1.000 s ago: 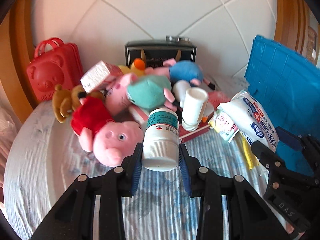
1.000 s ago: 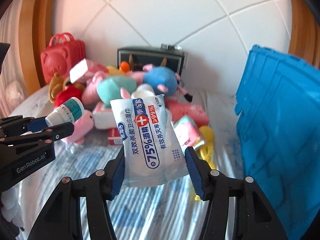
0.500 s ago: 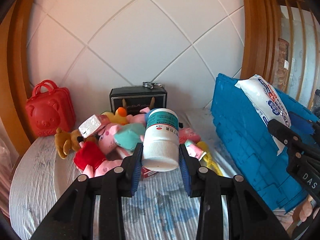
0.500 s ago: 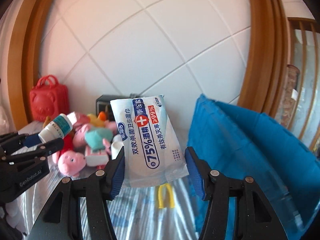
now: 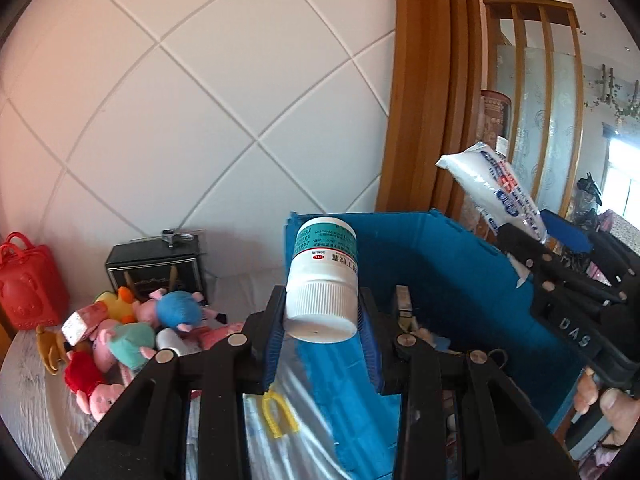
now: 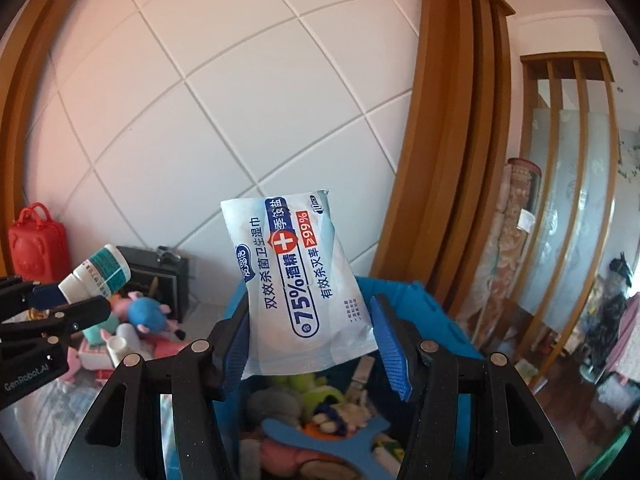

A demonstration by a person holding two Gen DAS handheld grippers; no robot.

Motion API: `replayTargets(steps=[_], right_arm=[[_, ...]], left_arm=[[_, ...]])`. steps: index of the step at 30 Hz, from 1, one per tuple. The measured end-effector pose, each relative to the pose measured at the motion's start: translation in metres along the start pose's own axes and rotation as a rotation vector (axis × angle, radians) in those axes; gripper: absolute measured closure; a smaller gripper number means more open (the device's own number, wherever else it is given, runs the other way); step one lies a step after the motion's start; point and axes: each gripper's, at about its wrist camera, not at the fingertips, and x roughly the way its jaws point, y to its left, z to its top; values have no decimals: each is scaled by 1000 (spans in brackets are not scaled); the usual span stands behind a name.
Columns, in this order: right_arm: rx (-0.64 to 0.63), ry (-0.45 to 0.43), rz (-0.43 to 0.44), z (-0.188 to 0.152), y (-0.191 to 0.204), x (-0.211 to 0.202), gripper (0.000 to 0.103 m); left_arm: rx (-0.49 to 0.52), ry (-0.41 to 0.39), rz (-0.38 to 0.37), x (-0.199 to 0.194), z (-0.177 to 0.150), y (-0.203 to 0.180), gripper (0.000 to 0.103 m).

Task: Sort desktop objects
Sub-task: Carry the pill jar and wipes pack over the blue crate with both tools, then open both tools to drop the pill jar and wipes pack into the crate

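A: What is your left gripper [image 5: 321, 330] doing?

B: Your left gripper is clamped on a white medicine bottle [image 5: 323, 278] with a teal label; its ribbed white cap sits between the blue pads [image 5: 273, 354], cap end toward the camera, the body tilted up and away; in the right wrist view the same bottle [image 6: 97, 275] shows at the far left, held above the table.

A: And the right one?

B: Your right gripper [image 6: 313, 343] is closed on a pack of 75% alcohol wet wipes [image 6: 298, 295]; the pack stands upright between the pads, its lower edges pinched on both sides; from the left wrist view the pack [image 5: 494, 189] leans up and to the left above the blue crate [image 5: 452, 264].

A: Where is the crate in relation to your tools?

B: The blue crate lies below both; in the right wrist view its inside [image 6: 430, 307] shows under the wipes, with soft toys [image 6: 296, 398] and small packets heaped in it; I cannot tell exactly what each piece is.

A: What is left on the table?

B: A pile of plush toys [image 5: 132, 344] lies on the pale tablecloth [image 5: 32, 404] to the left of the crate, among them pink pigs, a blue one [image 5: 179, 312] and a brown bear [image 5: 50, 350]; a small white bottle [image 5: 170, 340] lies among them; a yellow clip [image 5: 279, 414] lies on the cloth just beside the crate's near wall; behind the pile stand a black box [image 5: 154, 266] and a red bear-faced case [image 5: 30, 286], against the white tiled wall [image 5: 200, 92].
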Motion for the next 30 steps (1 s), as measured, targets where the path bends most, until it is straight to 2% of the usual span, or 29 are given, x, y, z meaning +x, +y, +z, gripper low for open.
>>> replayTargets(steps=[3, 5, 8, 11, 16, 22, 30], right_arm=[[-6, 51, -3, -3, -46, 27, 47], [-7, 105, -1, -15, -76, 49, 47], [-8, 198, 1, -40, -105, 79, 47], [-13, 250, -2, -62, -128, 93, 47], [-15, 290, 19, -80, -155, 99, 47], [-35, 311, 31, -89, -168, 97, 47], [-84, 348, 47, -94, -174, 96, 46]], left_arm=[[11, 57, -15, 30, 19, -49, 69], [25, 81, 8, 51, 25, -79, 69], [19, 138, 12, 79, 22, -111, 69], [39, 193, 28, 100, 12, -133, 69], [55, 239, 66, 116, 3, -155, 67], [73, 219, 91, 110, -1, -172, 50], [80, 248, 118, 103, -12, -180, 48]])
